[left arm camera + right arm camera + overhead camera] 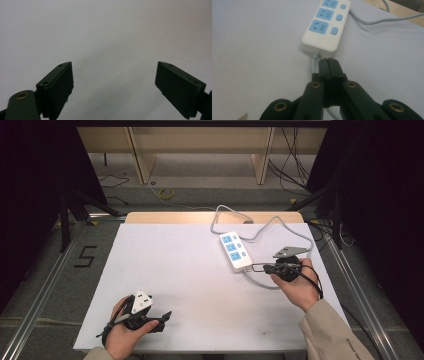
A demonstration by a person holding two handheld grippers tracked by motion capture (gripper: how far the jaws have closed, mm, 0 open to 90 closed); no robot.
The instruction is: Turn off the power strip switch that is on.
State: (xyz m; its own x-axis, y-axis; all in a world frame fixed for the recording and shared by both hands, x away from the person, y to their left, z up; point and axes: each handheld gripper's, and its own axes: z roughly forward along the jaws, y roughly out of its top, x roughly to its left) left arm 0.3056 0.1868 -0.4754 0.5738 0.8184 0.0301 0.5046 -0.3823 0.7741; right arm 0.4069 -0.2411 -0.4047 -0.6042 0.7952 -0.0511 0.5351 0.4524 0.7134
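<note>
At the table's near edge, about seven o'clock, the left gripper (pixel 159 319) rests in the person's hand over the bare white table (pixel 200 285), its jaws spread wide and holding nothing. Farther off, near three o'clock, the right gripper (pixel 257 267) has its jaws pressed together, tips just short of the power strip (pixel 325 26); its grey cable (pixel 314 63) passes beside and under them, and whether it is pinched cannot be told. The white strip with three blue sockets lies toward one o'clock, its cord looping away to the far edge. The work appears to be at the approach stage; the next move likely calls for a firm hold on the strip's near end or cable.
</note>
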